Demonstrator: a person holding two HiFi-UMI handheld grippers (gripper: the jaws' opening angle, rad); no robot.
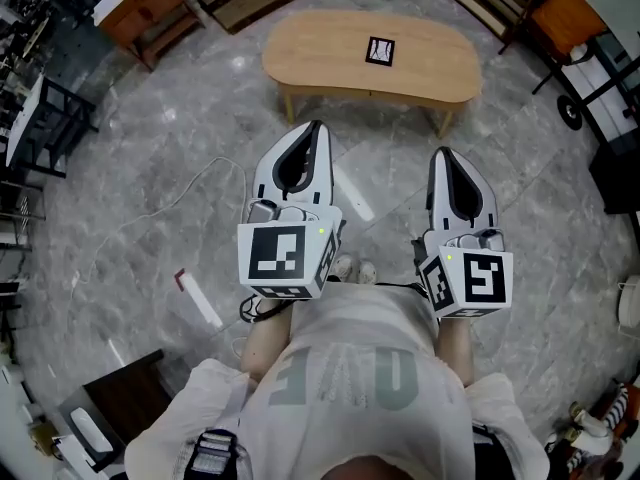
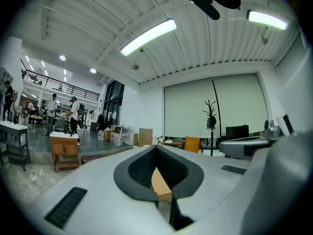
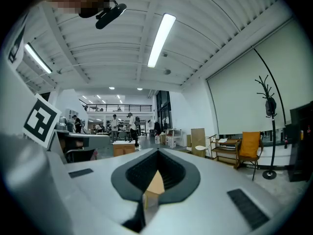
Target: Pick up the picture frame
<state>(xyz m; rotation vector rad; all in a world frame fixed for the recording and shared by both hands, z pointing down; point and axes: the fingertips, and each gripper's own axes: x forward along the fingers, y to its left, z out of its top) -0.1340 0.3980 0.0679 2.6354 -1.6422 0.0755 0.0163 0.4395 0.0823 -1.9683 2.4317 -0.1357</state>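
A small black-framed picture frame [image 1: 380,51] lies flat on a light wooden oval table [image 1: 320,58] at the far side of the head view. Both grippers hang level over the grey marble floor, well short of the table. My left gripper [image 1: 317,126] points at the table's near edge, its jaws closed tip to tip with nothing between them. My right gripper [image 1: 441,153] is beside it, also shut and empty. In the left gripper view the left gripper [image 2: 156,148] shows a slice of the table [image 2: 160,182] through its pad loop. The right gripper [image 3: 157,152] shows the same table [image 3: 155,185] in the right gripper view.
A wooden cabinet [image 1: 140,8] stands at the far left and a black rack [image 1: 40,118] at the left edge. Chairs and shelving [image 1: 565,18] fill the far right. A white cable [image 1: 200,183], a white strip [image 1: 352,193] and a red-tipped bar [image 1: 198,298] lie on the floor.
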